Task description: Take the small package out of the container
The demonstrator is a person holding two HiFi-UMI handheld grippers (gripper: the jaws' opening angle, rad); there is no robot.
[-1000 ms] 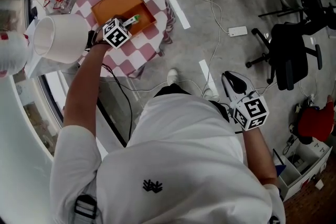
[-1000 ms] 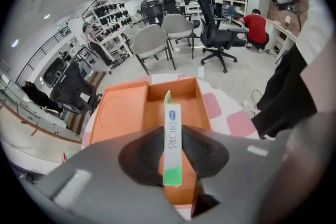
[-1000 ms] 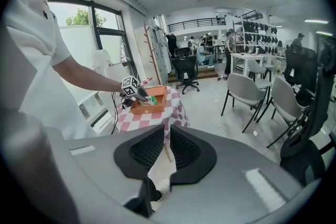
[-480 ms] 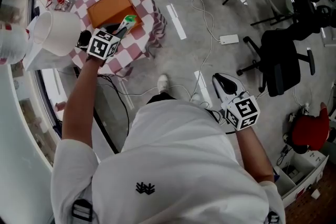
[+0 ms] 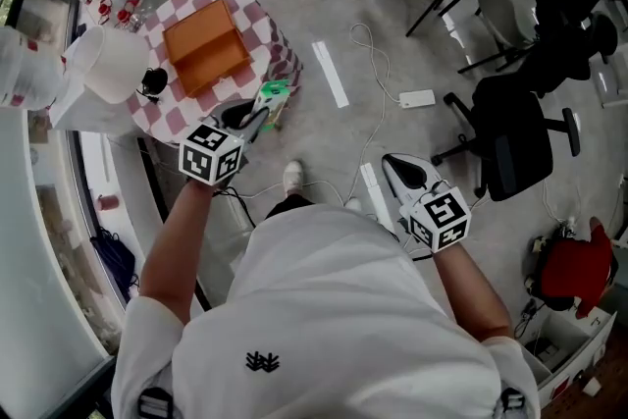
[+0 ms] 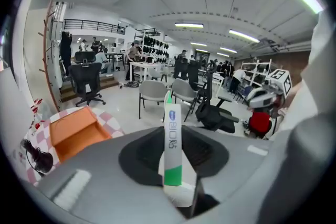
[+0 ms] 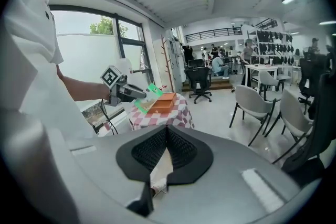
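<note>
My left gripper (image 5: 257,118) is shut on a small green and white package (image 5: 273,98), held in the air off the near edge of the checkered table (image 5: 257,23). The orange container (image 5: 203,44) stands open on that table, behind the package. In the left gripper view the package (image 6: 172,144) stands edge-on between the jaws, with the container (image 6: 79,131) at the left. My right gripper (image 5: 404,174) hangs low at the right, shut with nothing in it. The right gripper view shows its pads meeting (image 7: 167,131) and, far off, the package (image 7: 148,97) and container (image 7: 164,101).
A white cylindrical shade (image 5: 113,64) and a black corded item (image 5: 152,81) sit at the table's left. On the floor lie a white cable with an adapter (image 5: 417,98) and tape strips (image 5: 331,74). Office chairs (image 5: 510,137) stand at the right.
The left gripper has lifted the package out of the orange container and drawn it back off the table toward the person. The right gripper has stayed put.
</note>
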